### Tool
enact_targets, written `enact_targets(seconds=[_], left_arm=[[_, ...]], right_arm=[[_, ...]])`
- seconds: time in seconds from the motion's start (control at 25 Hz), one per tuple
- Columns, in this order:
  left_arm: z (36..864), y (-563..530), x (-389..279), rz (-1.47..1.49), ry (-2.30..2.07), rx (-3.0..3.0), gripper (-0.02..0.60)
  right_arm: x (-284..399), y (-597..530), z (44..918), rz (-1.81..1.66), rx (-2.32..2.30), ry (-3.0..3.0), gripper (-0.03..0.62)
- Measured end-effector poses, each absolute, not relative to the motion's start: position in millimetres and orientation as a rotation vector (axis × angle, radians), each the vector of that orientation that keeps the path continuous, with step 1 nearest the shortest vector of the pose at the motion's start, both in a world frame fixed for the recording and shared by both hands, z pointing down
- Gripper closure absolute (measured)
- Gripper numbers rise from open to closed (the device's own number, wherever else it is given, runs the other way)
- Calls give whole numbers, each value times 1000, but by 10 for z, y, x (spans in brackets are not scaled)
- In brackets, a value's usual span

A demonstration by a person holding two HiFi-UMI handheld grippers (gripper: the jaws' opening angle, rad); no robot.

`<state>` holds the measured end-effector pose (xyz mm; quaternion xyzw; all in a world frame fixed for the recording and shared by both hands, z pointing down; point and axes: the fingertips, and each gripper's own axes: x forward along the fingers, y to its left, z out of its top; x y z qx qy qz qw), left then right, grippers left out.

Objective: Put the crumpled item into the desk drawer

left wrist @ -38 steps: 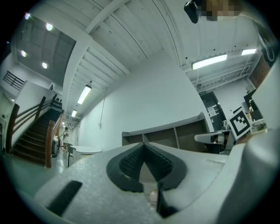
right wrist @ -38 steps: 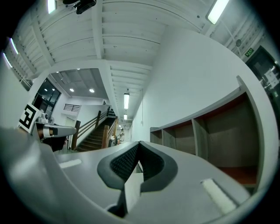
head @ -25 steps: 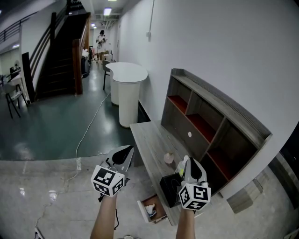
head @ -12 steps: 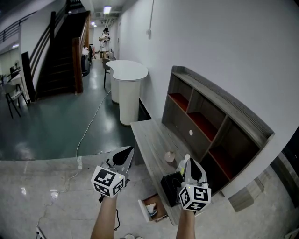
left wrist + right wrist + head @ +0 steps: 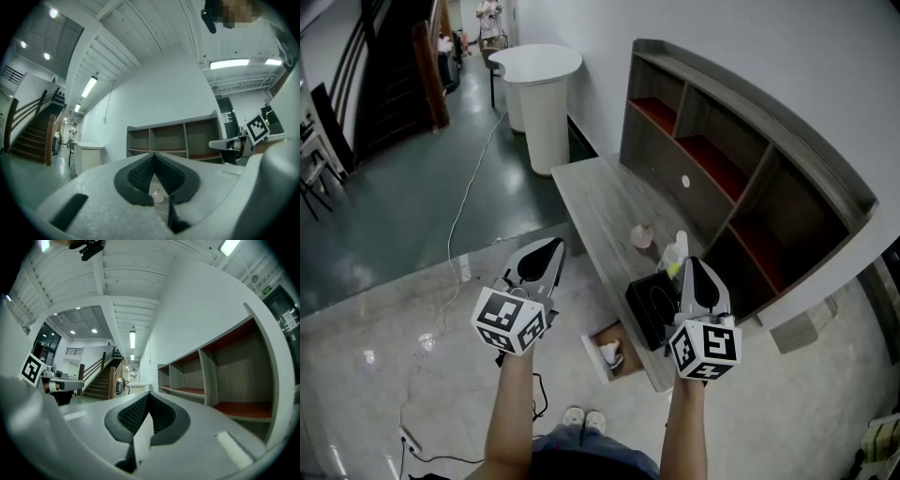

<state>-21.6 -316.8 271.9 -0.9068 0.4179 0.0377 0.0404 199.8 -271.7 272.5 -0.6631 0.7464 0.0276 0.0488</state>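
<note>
Shut and empty, left gripper (image 5: 547, 251) and right gripper (image 5: 695, 270) alike, short of the crumpled item (image 5: 642, 235) at mid-desk (image 5: 598, 195), ahead-left of the probably nearer right one, with the open drawer (image 5: 590, 352) under the near front edge.

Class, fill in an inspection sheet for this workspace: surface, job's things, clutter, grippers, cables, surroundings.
Surface: grey wooden desk, mostly bare, backed by a shelf unit.
Job's things: pale crumpled item lying on the desk; drawer open below the desk's front edge, with a white object inside.
Clutter: clear bottle and black box on the desk.
Grippers: left gripper and right gripper both in the air, fingers together, holding nothing.
Cables: white cable across the floor.
Surroundings: white round counter, dark stairs, a person far down the hall.
</note>
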Motion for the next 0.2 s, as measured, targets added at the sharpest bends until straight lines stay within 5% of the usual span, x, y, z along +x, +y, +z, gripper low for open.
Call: enact_targets(seconds=[0.2], left_arm=[[3084,-3429,-83,79,1289,-2834,581]], right_arm=[[2115,-2911,3003,34,-2038,2278,586]])
